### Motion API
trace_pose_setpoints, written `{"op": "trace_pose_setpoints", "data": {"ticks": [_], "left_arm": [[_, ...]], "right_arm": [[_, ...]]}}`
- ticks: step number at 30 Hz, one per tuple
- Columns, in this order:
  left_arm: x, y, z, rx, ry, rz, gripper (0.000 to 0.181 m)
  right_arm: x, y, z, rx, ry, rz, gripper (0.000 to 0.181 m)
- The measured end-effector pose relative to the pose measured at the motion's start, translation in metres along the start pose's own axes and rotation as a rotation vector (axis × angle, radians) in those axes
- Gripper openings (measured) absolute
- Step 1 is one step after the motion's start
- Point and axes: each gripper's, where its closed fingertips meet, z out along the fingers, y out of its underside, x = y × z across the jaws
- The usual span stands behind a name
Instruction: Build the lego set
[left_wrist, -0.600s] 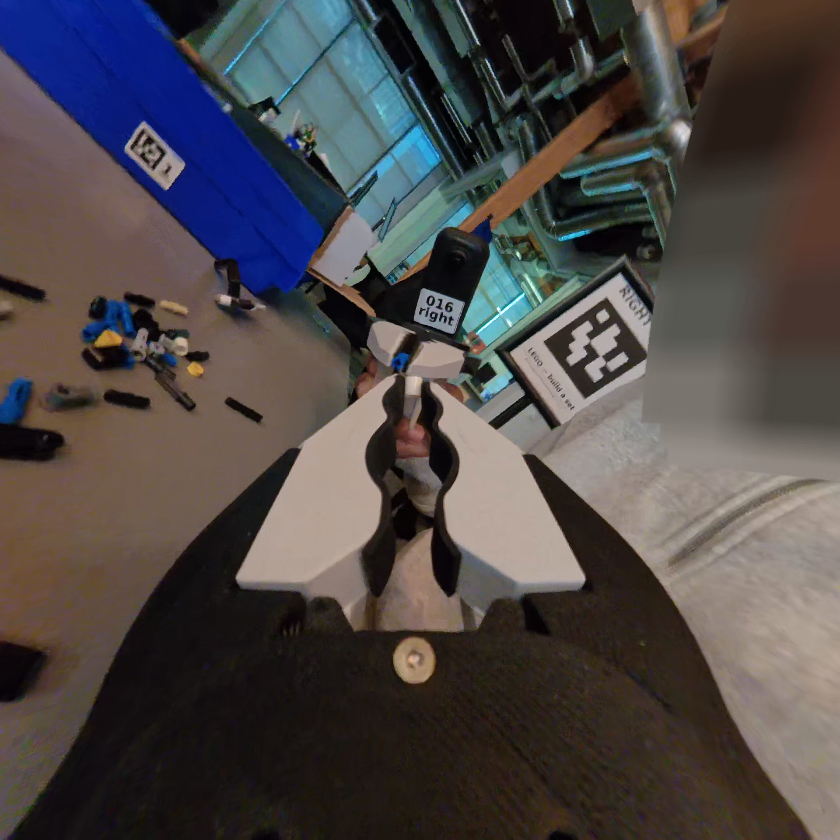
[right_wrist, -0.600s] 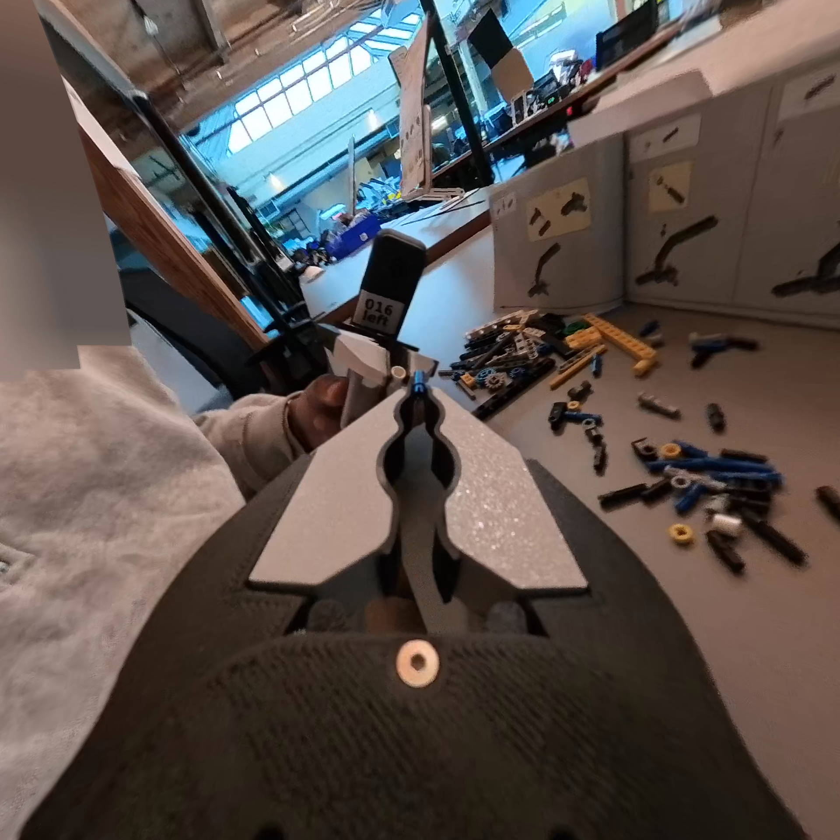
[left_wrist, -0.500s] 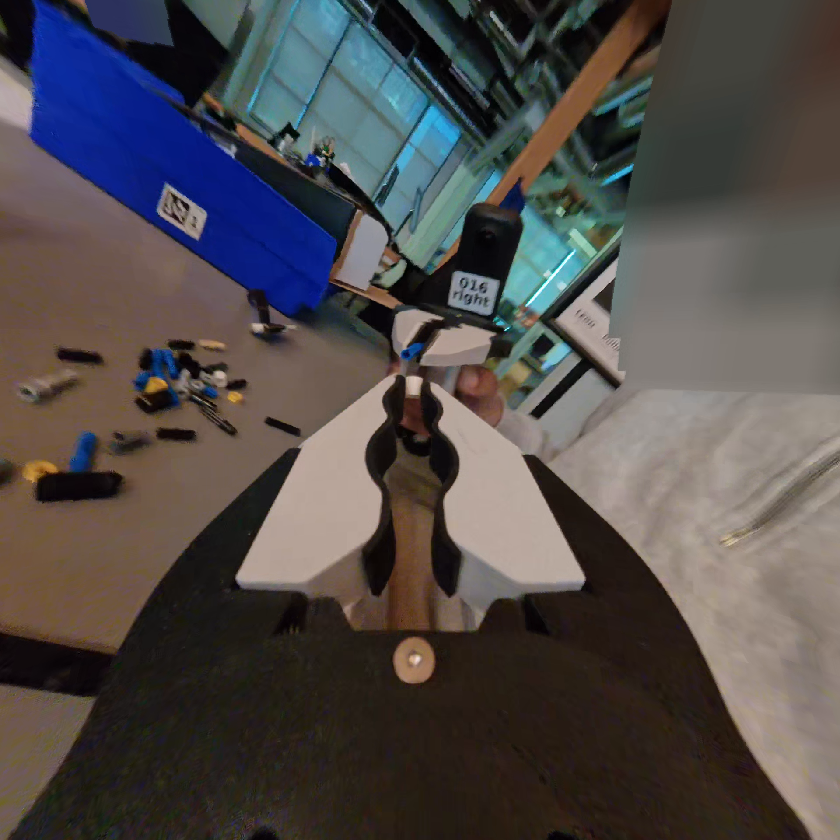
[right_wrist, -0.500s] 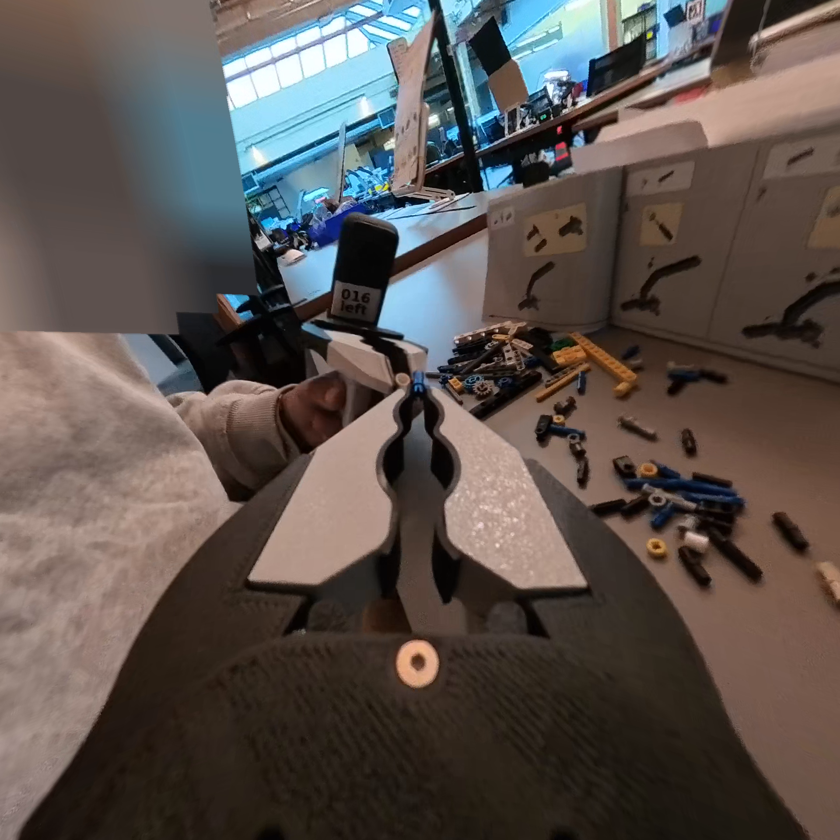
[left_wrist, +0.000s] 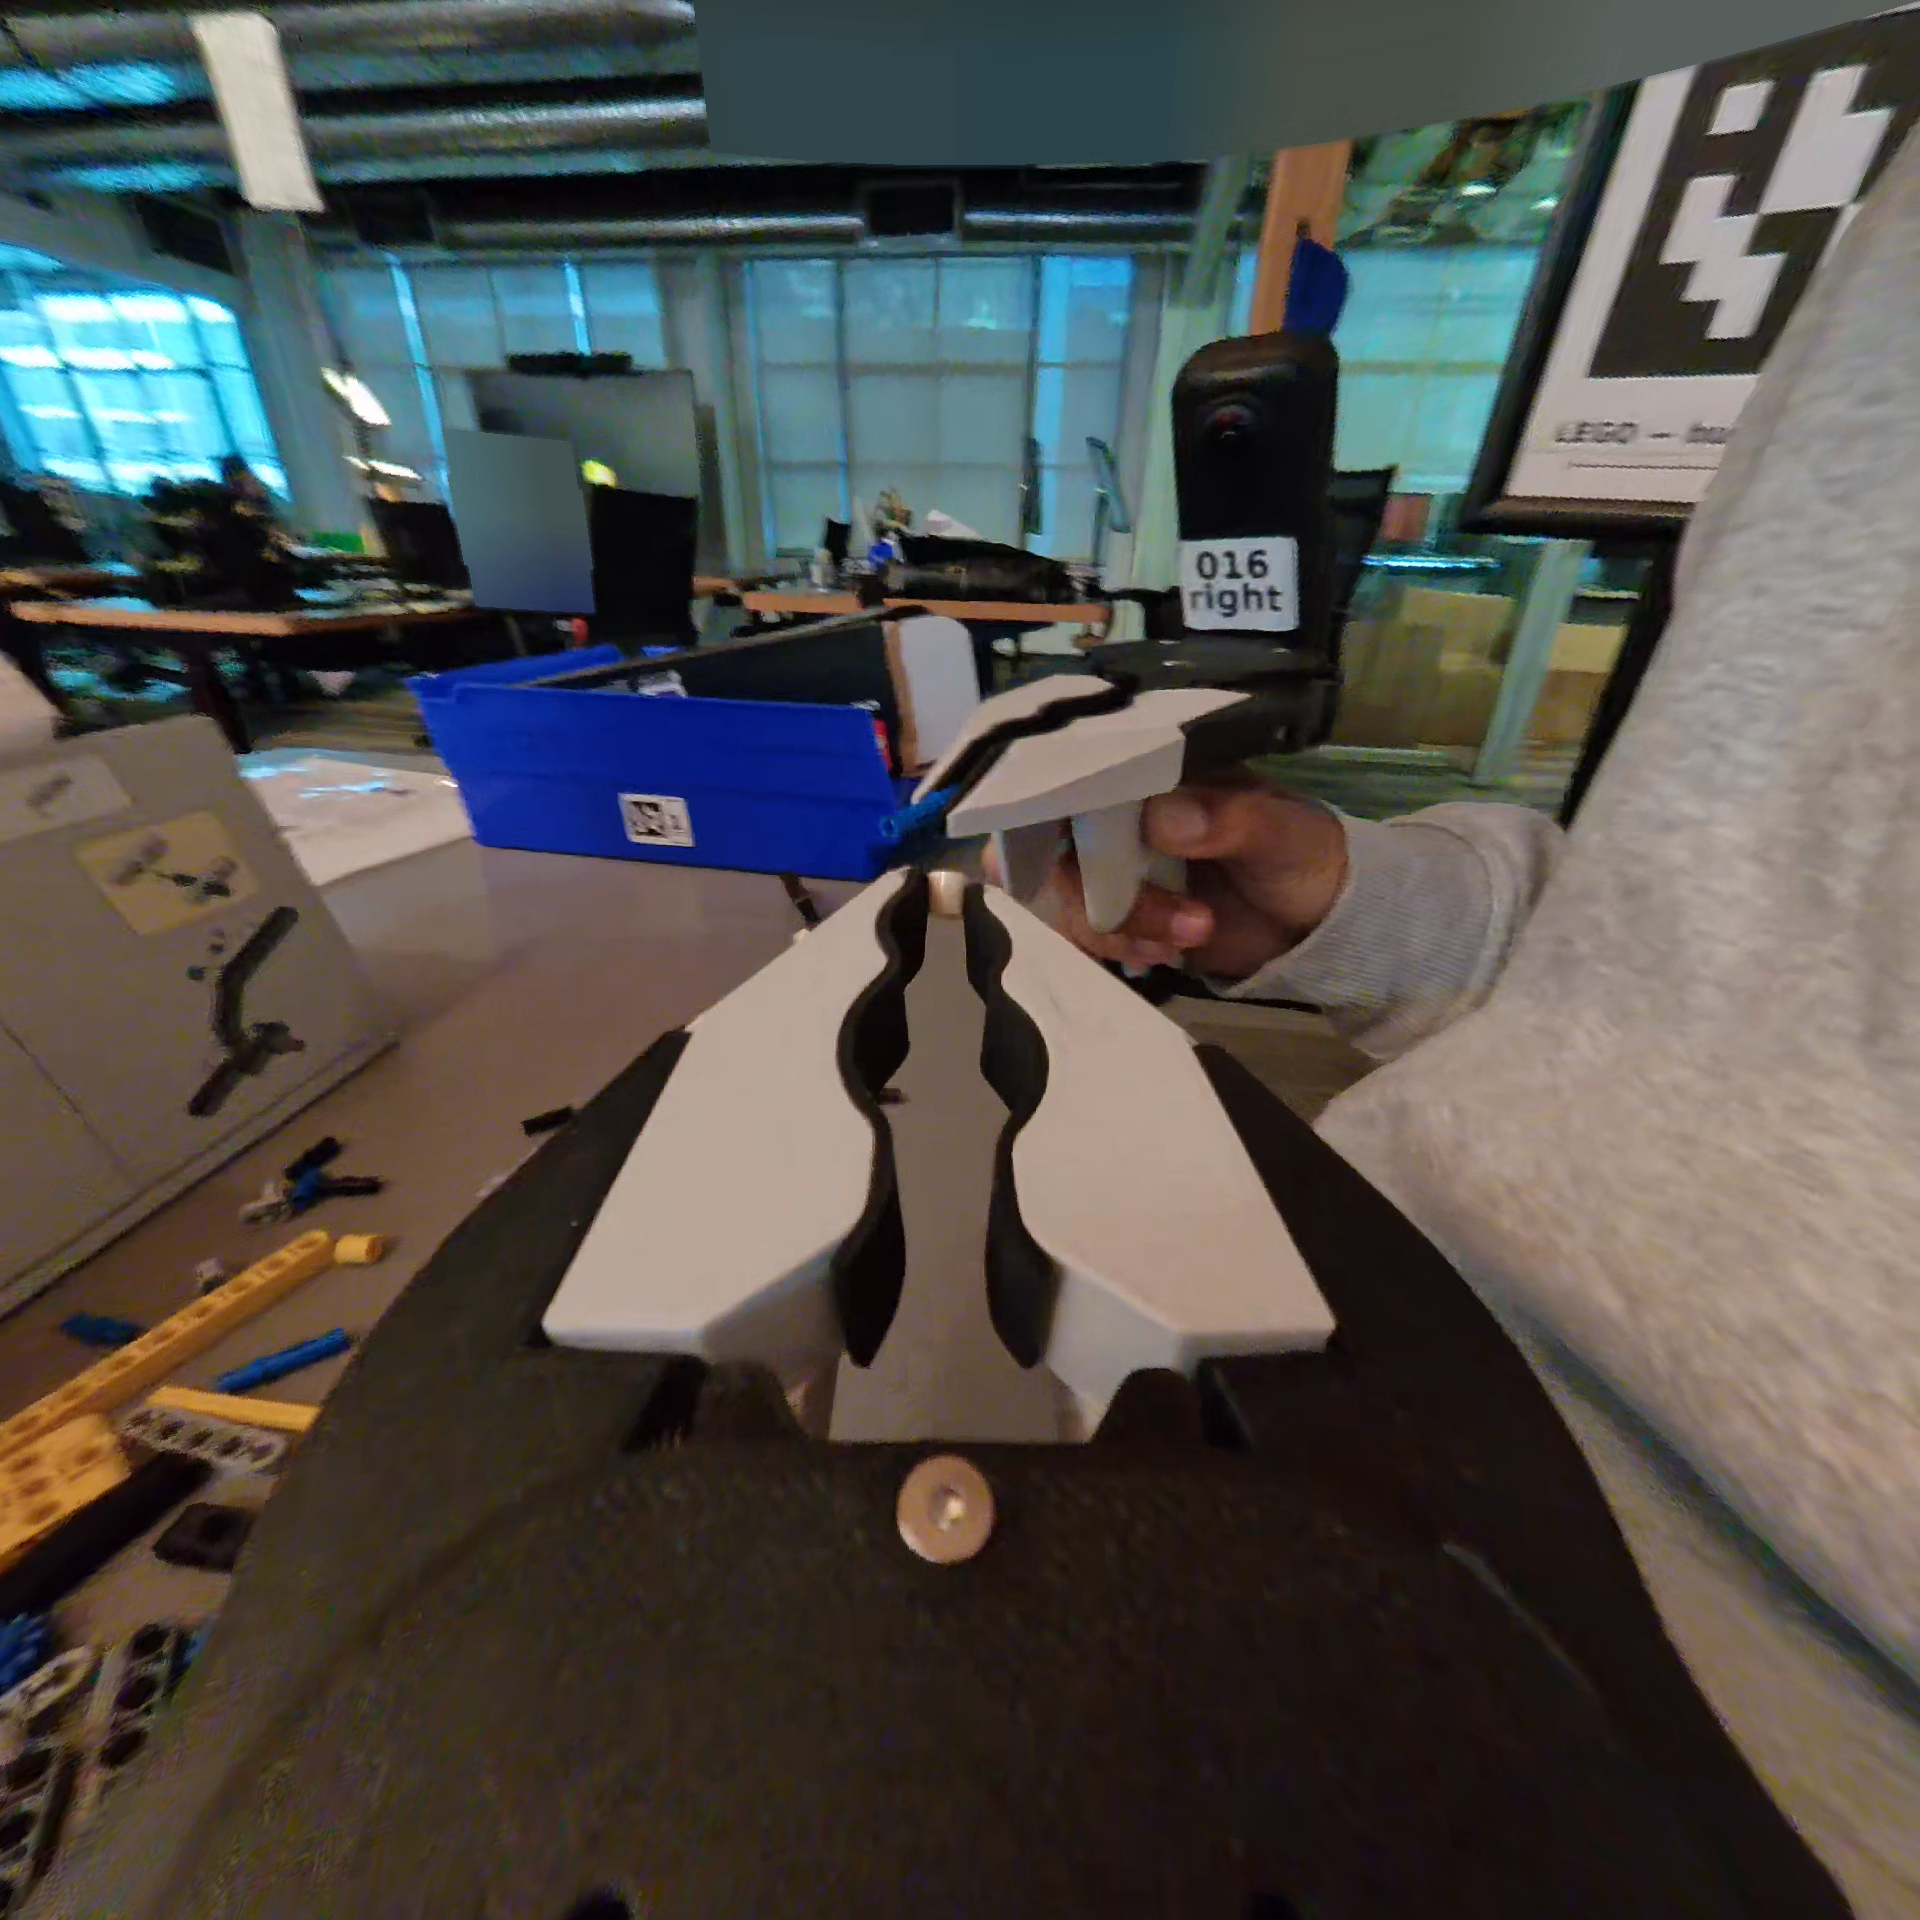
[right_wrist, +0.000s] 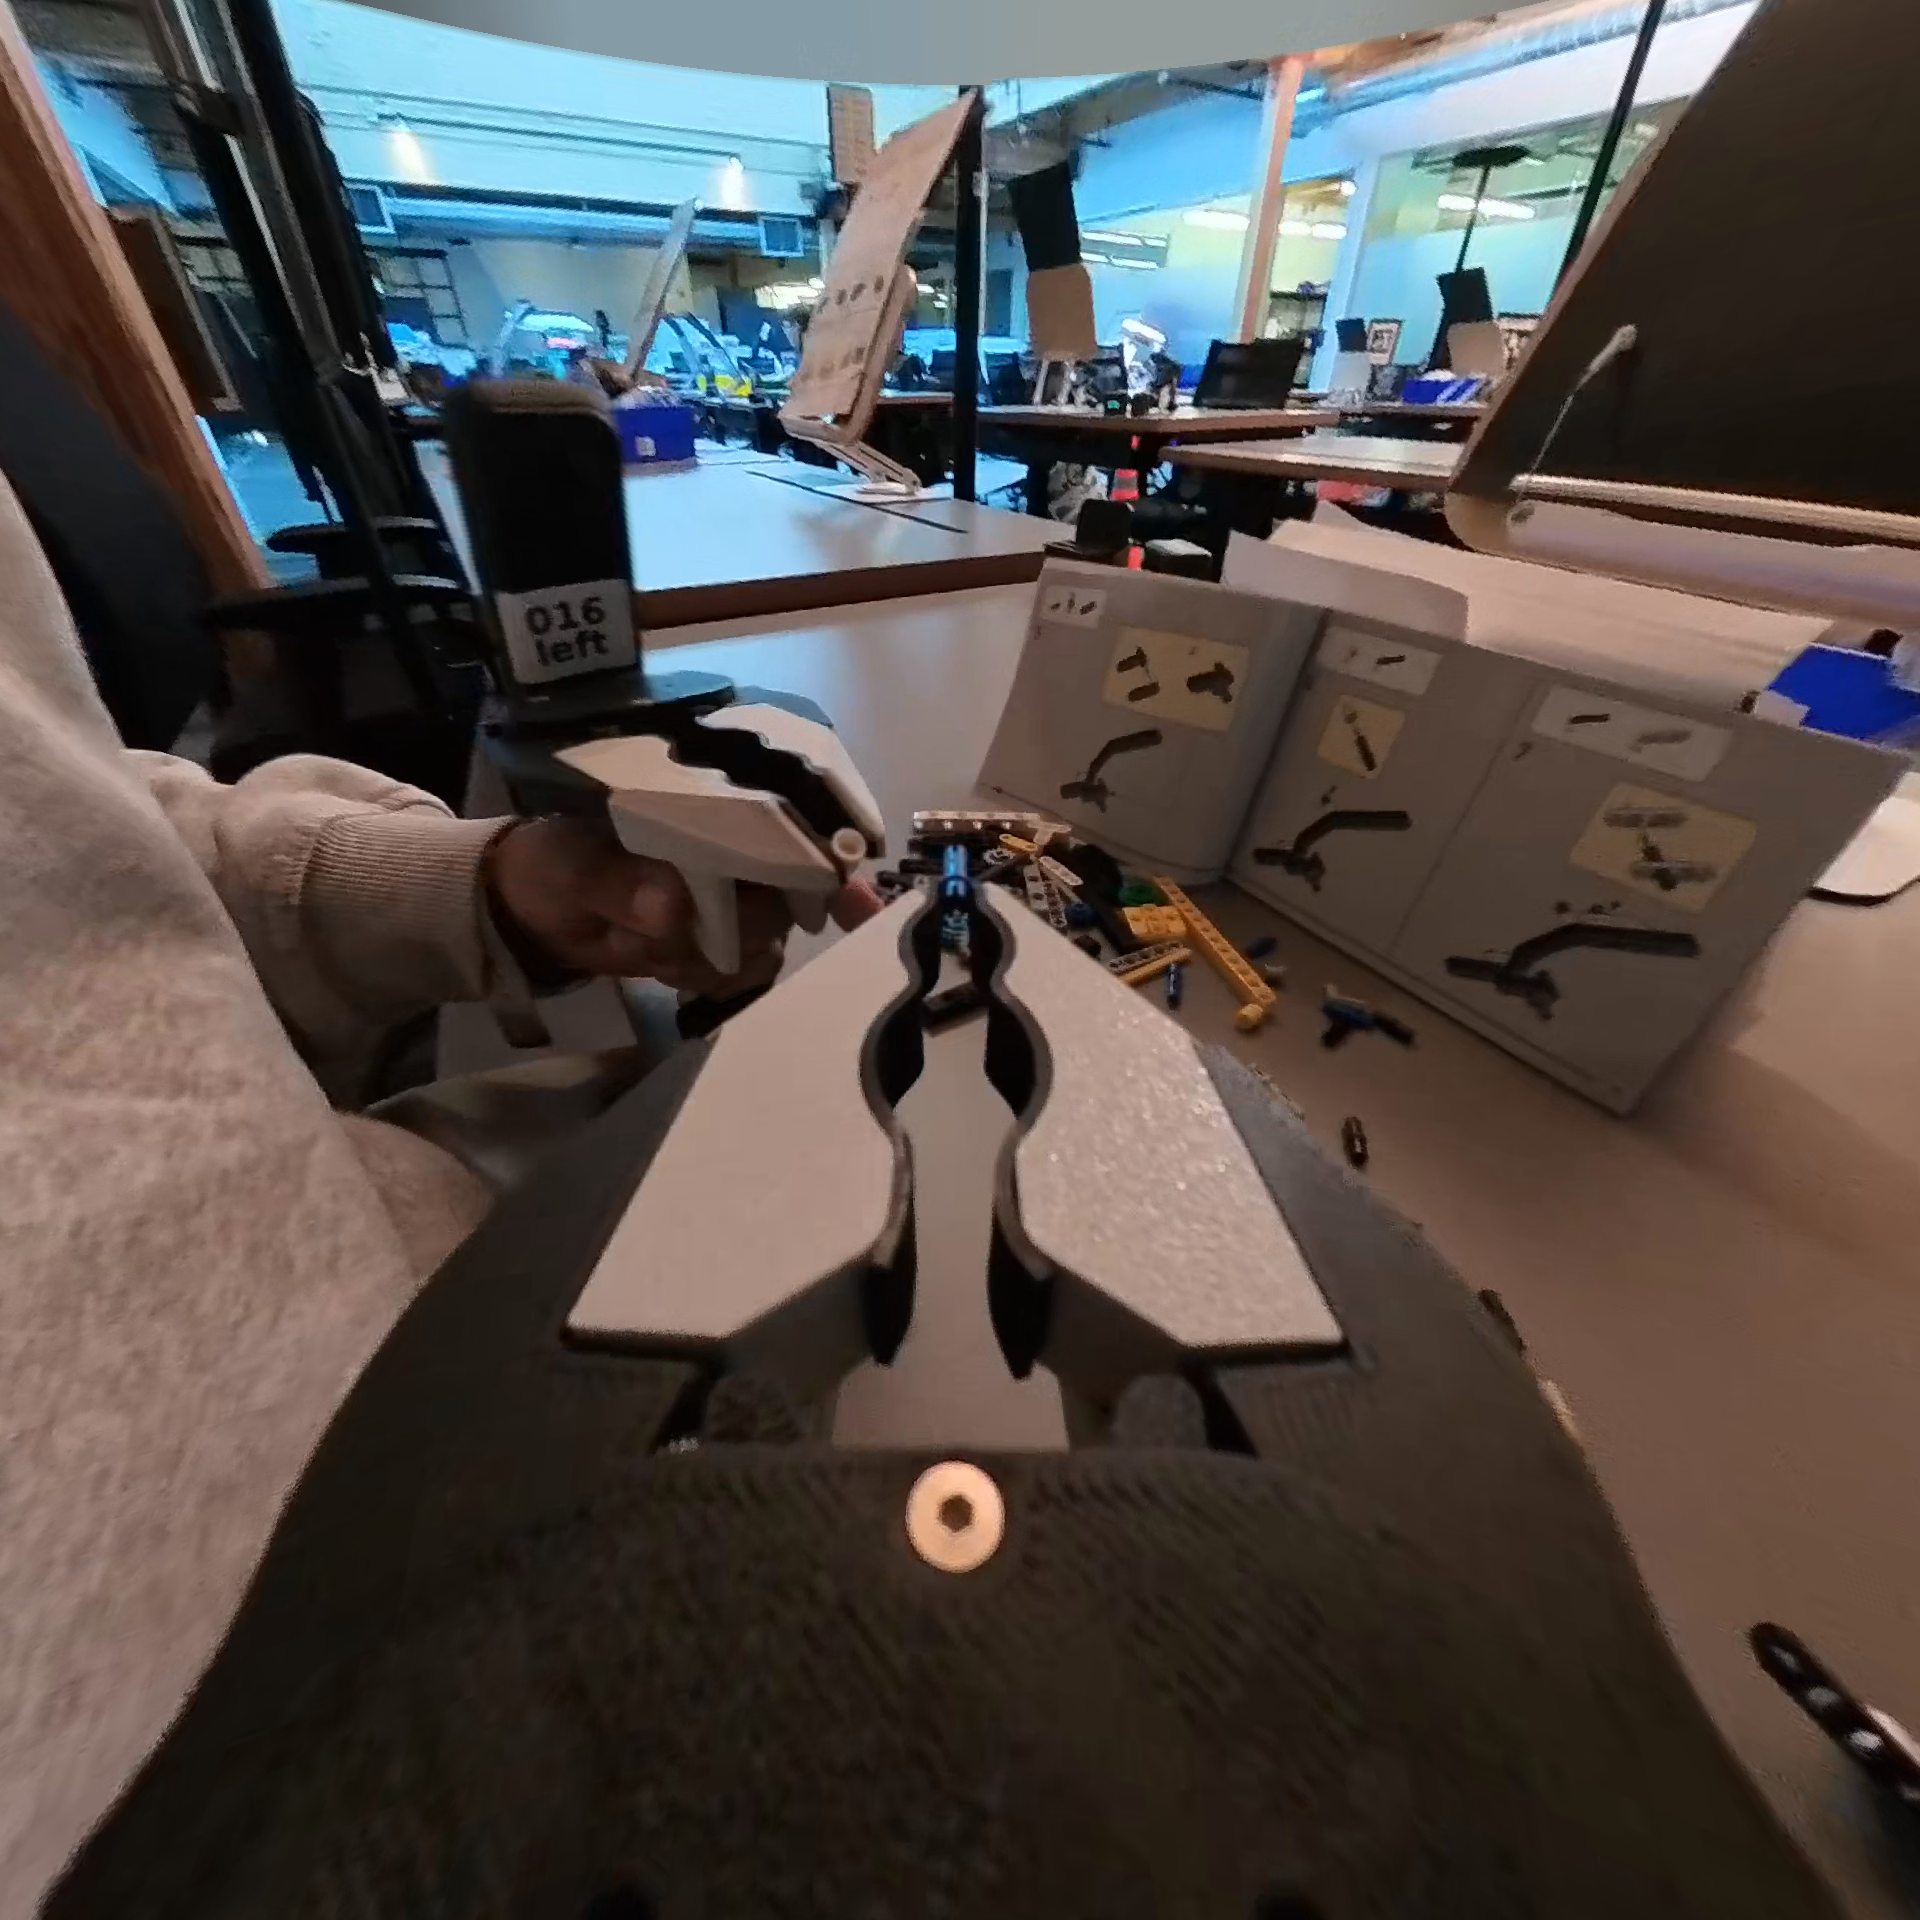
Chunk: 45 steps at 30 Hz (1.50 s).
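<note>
My left gripper (left_wrist: 943, 891) is shut on a small cream-white cylindrical Lego piece (left_wrist: 943, 889), held above the table; it also shows in the right wrist view (right_wrist: 847, 847). My right gripper (right_wrist: 954, 902) is shut on a thin blue Lego pin (right_wrist: 954, 873). In the left wrist view the right gripper (left_wrist: 940, 821) comes in from the right with the blue pin (left_wrist: 914, 816) sticking out of its tips. The two pieces are close together, just apart. A pile of loose yellow, black and blue Lego parts (right_wrist: 1101, 904) lies on the table behind.
Grey instruction sheets (right_wrist: 1455, 831) stand upright along the table's back. A blue bin (left_wrist: 665, 779) stands farther off. Yellow beams (left_wrist: 156, 1340) and small parts lie at the left. A person's grey sleeve (left_wrist: 1662, 1039) fills the right side. My two grippers' fingertips are within a few centimetres of each other.
Both grippers have swung round and levelled out, the views turning toward the table's back. The held pieces stay gripped and remain near each other.
</note>
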Motion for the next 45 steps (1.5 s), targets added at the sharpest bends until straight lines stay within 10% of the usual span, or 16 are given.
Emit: {"op": "trace_pose_setpoints", "data": {"ticks": [11, 24, 45], "left_arm": [[0.027, 0.012, -0.029, -0.083, -0.118, -0.193, 0.005], [0.094, 0.060, -0.054, -0.246, -0.136, -0.362, 0.006], [0.123, 0.057, -0.056, -0.257, 0.078, -0.317, 0.006]], "right_arm": [[-0.022, 0.021, 0.000, -0.071, 0.078, -0.121, 0.002], [-0.104, 0.047, -0.023, -0.360, -0.316, 0.425, 0.003], [-0.148, 0.057, -0.030, -0.573, -0.359, 0.516, 0.003]]}}
